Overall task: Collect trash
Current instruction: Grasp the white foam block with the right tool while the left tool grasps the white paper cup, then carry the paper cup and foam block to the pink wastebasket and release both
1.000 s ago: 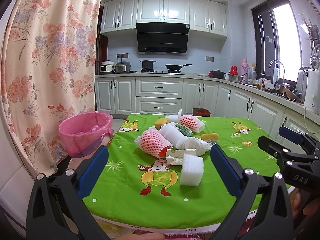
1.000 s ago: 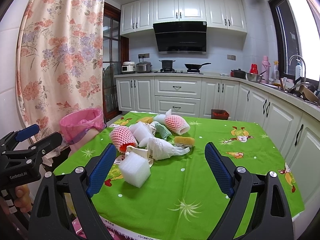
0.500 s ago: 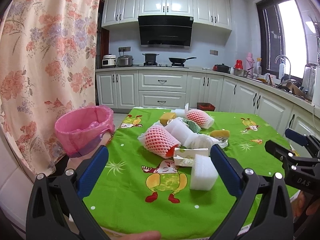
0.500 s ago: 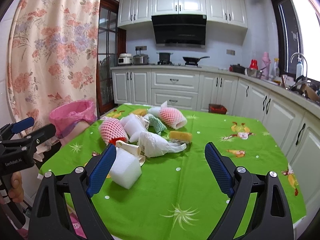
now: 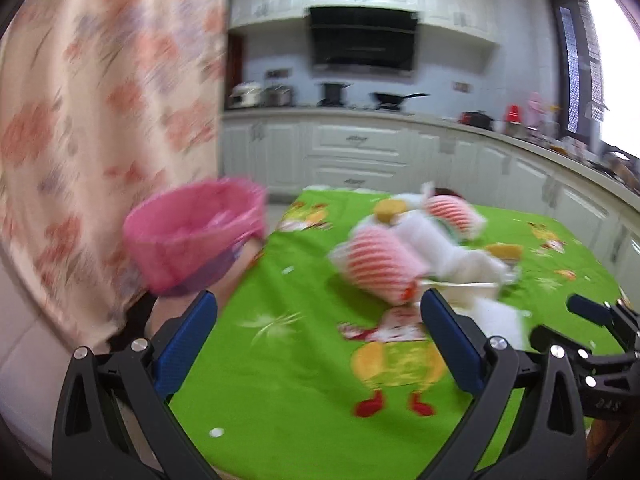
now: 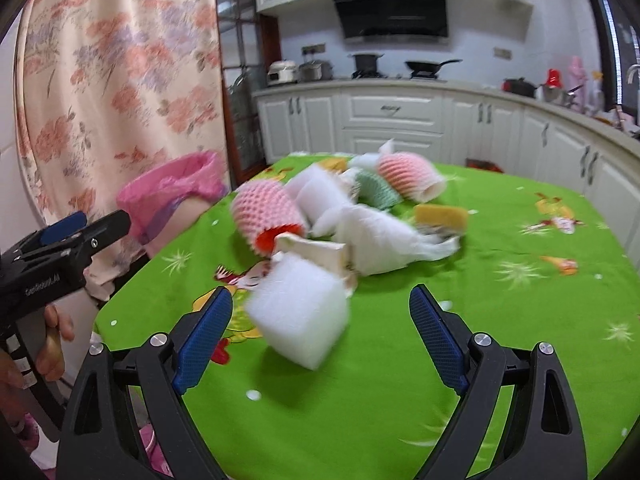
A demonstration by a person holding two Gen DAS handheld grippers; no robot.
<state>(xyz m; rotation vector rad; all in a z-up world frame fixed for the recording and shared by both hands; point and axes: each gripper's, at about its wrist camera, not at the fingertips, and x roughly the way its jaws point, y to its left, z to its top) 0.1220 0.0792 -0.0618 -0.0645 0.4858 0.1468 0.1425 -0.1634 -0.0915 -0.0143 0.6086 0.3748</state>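
Note:
A heap of trash lies on the green tablecloth (image 6: 500, 320): a white foam block (image 6: 298, 318), two pink foam fruit nets (image 6: 266, 216) (image 6: 408, 176), a green net (image 6: 374, 192), crumpled white wrap (image 6: 380, 240) and a yellow sponge (image 6: 440, 216). My right gripper (image 6: 320, 336) is open, with the foam block just ahead of its blue pads, nearer the left one. My left gripper (image 5: 318, 340) is open over the table's near left part, short of the nearest pink net (image 5: 376, 266). A pink-lined bin (image 5: 192, 236) stands at the table's left edge.
A floral curtain (image 5: 100, 120) hangs at the left, behind the bin. White kitchen cabinets (image 6: 400, 116) and a counter with pots run along the back and right. A person's hand (image 6: 48, 344) holds the left gripper's handle in the right wrist view.
Both grippers have moved forward and lower toward the trash heap; the foam block now looms much larger before the right gripper. Both views are motion-blurred. Jaws stay open.

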